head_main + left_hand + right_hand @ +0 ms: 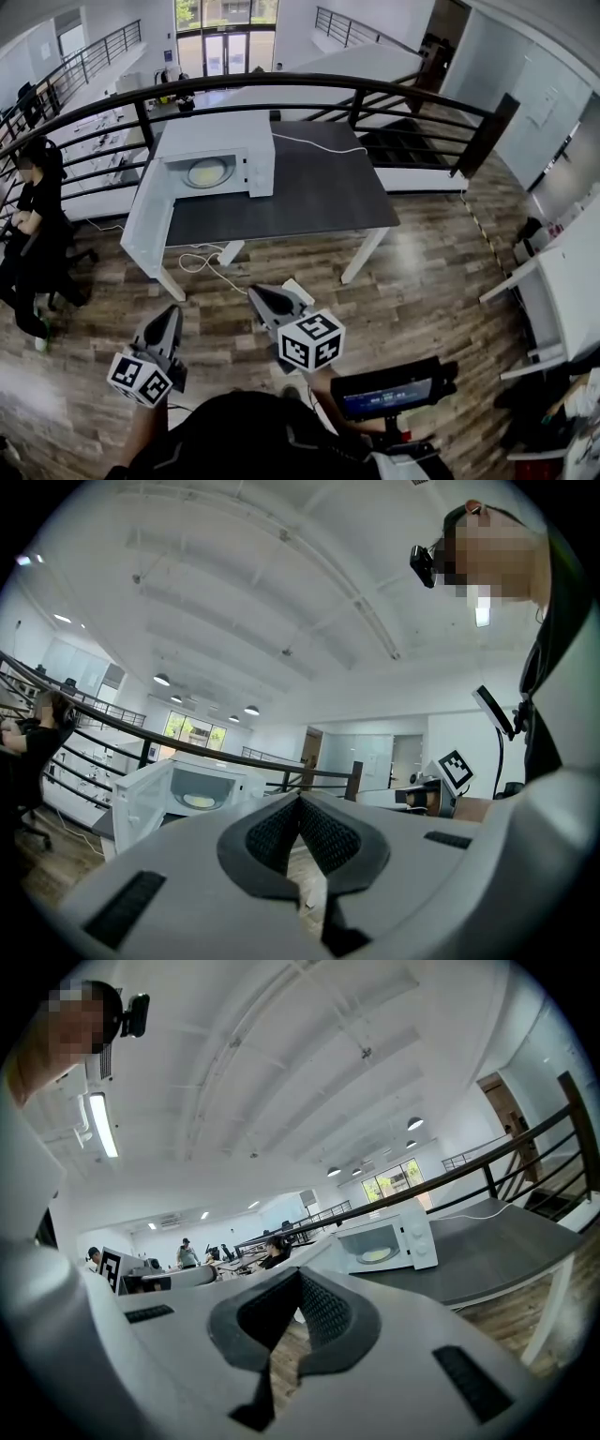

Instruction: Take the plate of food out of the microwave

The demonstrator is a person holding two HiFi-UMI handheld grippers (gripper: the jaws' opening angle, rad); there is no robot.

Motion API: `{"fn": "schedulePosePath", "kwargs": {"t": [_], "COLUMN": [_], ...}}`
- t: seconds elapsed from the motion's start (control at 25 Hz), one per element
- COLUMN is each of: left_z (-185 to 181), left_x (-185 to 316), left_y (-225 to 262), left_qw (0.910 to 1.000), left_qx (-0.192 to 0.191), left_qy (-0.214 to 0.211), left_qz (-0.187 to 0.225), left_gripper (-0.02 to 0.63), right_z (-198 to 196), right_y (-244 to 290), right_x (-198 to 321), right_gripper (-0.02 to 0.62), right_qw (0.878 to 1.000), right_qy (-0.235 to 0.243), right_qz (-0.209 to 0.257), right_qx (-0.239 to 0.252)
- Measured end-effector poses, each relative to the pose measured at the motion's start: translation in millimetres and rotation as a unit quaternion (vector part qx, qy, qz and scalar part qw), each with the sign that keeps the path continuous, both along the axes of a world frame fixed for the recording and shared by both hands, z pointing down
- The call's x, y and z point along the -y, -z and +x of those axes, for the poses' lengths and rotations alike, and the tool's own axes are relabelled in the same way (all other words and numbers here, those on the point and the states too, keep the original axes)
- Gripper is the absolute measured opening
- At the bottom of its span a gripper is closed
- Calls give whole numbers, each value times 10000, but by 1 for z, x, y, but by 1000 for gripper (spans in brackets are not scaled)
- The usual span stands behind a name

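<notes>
A white microwave (217, 150) stands at the left end of a dark table (319, 187), with its door (150, 220) swung wide open to the left. Inside lies a pale plate of food (208, 172). Both grippers hang over the wooden floor, well short of the table. My left gripper (172, 314) is shut with nothing in it, and so is my right gripper (255, 295). The left gripper view shows the shut left gripper (300, 799) pointing level, with the microwave (202, 785) and plate (199, 802) far off. The right gripper (300, 1274) also faces the microwave (389, 1237) from a distance.
A dark curved railing (281, 89) runs behind the table. A person in black (33, 216) sits at the far left. A white power cable (202, 258) lies on the floor under the table. White furniture (562, 281) stands at the right.
</notes>
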State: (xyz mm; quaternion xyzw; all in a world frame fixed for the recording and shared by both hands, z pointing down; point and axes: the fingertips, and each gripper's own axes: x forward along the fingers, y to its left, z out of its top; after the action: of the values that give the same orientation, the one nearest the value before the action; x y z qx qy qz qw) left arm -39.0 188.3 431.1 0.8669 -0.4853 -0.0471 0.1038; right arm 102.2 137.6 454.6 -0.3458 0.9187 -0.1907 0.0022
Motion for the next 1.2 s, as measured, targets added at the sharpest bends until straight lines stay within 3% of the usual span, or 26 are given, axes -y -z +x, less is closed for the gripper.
{"fn": "schedulePosePath", "kwargs": {"t": [0.48, 1.2], "left_z": [-22, -75], "left_x": [-4, -5], "left_y": [3, -4], "left_qw": [10000, 9986], "left_qx": [-41, -124], "left_qy": [-36, -496], "left_qz": [36, 95], "left_gripper": [5, 5], "right_z": [-21, -74], "right_y": [4, 5], "right_x": [-4, -18], "right_gripper": [-11, -11], "right_qw": [10000, 9990], "right_qy": [-68, -387], "right_qz": [36, 96], "right_qx": [-27, -195]}}
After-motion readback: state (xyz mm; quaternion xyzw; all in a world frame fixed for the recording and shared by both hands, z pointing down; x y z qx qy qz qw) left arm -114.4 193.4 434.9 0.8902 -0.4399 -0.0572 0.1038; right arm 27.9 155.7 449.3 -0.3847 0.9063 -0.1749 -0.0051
